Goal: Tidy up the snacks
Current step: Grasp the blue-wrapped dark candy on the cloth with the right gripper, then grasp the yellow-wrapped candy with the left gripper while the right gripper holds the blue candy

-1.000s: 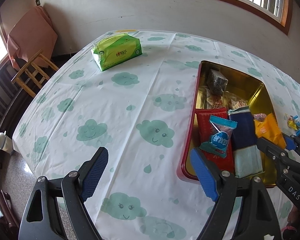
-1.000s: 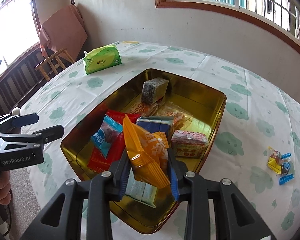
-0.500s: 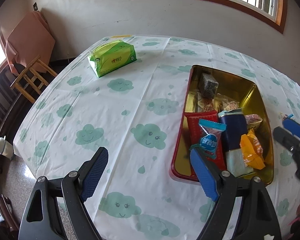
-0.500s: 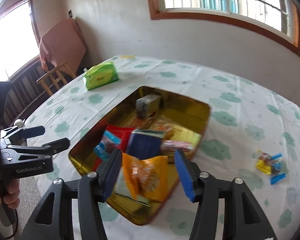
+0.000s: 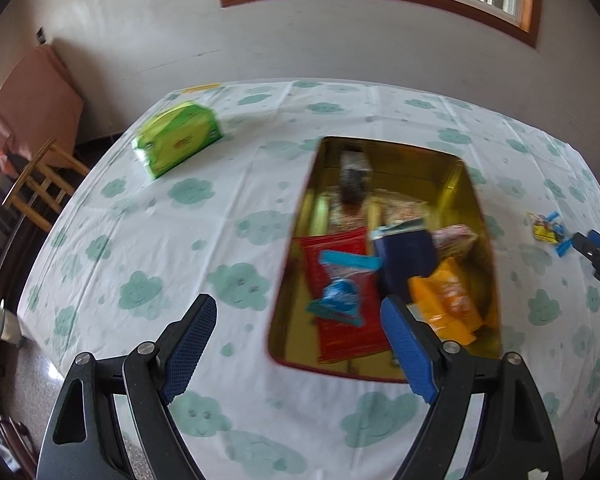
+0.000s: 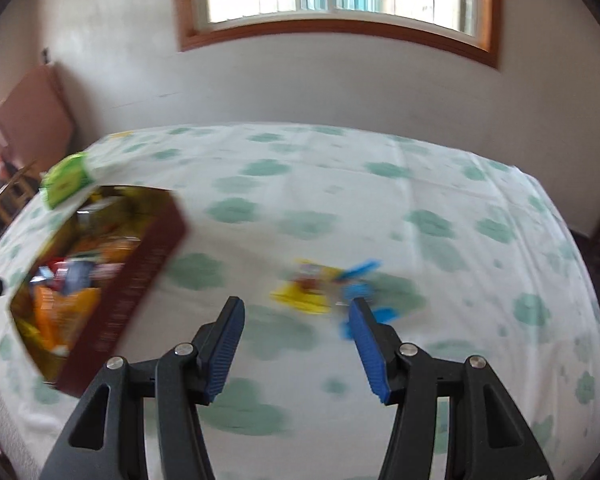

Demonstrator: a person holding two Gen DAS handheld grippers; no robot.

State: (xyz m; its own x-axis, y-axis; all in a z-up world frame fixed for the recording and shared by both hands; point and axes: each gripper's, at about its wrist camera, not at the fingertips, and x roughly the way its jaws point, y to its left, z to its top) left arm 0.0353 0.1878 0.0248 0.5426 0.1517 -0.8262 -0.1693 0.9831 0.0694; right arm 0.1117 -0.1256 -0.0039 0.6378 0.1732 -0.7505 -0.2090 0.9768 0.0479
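Just beyond my right tool [image 6: 296, 344], whose empty jaws have just been opening, the loose candies [image 6: 328, 286] lie on the tabletop [image 6: 440, 184] right of the tin [image 6: 140, 276] (my left tool [image 5: 296, 350], open, sits farther).

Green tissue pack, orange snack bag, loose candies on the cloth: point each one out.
green tissue pack [image 5: 178, 145]: left wrist view, on its front face.
orange snack bag [image 5: 448, 300]: left wrist view, on the middle of the wrapper, inside the tin.
loose candies [image 6: 312, 286]: right wrist view, on the yellow wrapper, beyond the tin.
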